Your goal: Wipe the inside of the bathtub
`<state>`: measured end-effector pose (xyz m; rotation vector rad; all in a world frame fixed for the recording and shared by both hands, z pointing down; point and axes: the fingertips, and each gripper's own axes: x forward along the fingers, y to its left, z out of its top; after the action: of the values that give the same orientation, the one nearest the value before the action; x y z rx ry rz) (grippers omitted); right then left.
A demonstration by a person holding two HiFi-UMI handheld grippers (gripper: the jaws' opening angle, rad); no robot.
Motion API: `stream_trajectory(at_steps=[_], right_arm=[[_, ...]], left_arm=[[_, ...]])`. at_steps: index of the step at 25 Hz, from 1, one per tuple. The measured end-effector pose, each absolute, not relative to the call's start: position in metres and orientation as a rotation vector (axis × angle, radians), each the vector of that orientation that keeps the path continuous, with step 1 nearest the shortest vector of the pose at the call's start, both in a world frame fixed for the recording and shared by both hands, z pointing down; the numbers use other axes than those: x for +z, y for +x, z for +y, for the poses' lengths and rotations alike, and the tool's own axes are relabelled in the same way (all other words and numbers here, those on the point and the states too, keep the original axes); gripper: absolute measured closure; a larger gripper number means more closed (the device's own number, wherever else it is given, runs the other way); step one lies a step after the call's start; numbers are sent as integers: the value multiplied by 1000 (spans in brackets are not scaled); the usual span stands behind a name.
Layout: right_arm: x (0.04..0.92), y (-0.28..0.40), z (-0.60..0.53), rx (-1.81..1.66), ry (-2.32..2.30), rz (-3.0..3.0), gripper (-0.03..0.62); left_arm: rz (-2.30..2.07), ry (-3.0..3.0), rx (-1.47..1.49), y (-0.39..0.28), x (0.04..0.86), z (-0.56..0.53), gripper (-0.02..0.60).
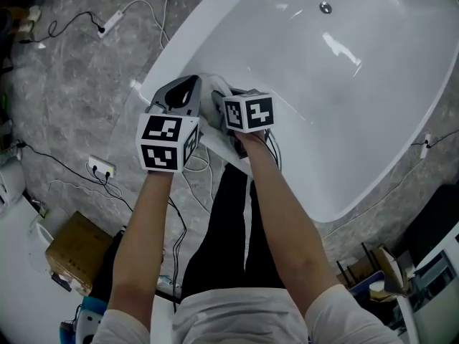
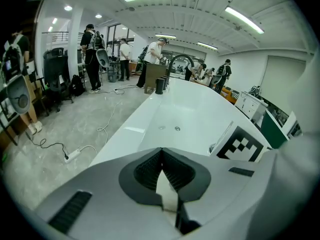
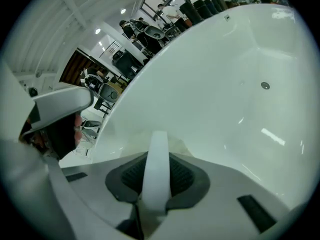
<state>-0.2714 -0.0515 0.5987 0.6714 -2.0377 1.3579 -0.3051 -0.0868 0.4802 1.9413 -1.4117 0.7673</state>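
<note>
Since both of my tongs are clamped on the same soft white cloth point(image 1: 214, 90), the grip is already set, and what matters now is how the cloth behaves. The left tongs point(image 2: 162, 159) are closed almost fully, with only a thin white edge of it showing between the ribbed pads. The right tongs point(image 3: 157, 159) are pressed onto a thicker fold that stands up past the tips. The cloth sits bunched between the two tongs at the near end of the glossy white oval bathtub point(image 1: 344, 84), just over its rim. I cannot tell whether it touches the inner wall yet. I judge it light and limp, so it will sag and crumple unless I keep it stretched between the two holds. The thin edge in the left tongs looks likelier to slip out under drag. The tub's wall looks smooth and slick, so the cloth should slide easily. The round metal drain point(image 1: 325, 7) lies well away at the far end.
</note>
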Motion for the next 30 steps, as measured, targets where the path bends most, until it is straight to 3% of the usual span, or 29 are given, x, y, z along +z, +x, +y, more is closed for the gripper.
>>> stream_trajectory(at_steps=[12,30], right_arm=[[657,-230,-54,1372,750,-1902,500],[687,-114,-7,1455,893,-1716,500]], left_arm=[[-1178,2062,847,-252,493,-108,569],[-821,2122,1034,-152,566,-99,569]])
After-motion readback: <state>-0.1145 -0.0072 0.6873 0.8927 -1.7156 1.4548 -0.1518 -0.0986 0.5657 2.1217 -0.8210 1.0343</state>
